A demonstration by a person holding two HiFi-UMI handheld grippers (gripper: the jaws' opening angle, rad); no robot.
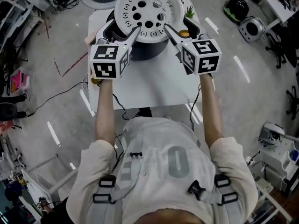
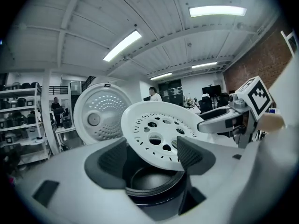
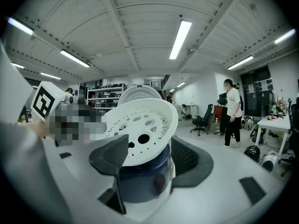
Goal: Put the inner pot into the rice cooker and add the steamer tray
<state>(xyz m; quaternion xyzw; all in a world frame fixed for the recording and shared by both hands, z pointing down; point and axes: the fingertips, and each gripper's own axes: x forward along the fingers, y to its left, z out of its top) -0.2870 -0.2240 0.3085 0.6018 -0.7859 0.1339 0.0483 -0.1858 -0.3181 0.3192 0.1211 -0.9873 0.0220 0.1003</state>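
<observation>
Ceiling (image 2: 93, 27) above steamer tray (image 2: 163, 130) shows in tool views only.

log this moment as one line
steamer tray: held over rice cooker | left gripper: gripping rim | right gripper: gripping rim | inner pot: in cooker

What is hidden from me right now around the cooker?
- Left gripper view: of the inner pot only a dark near rim shows, under the steamer tray.
- Head view: the tray covers the mouth of the rice cooker; pot unseen.
- Right gripper view: tray hides the opening; jaws cut off the cooker's base.
</observation>
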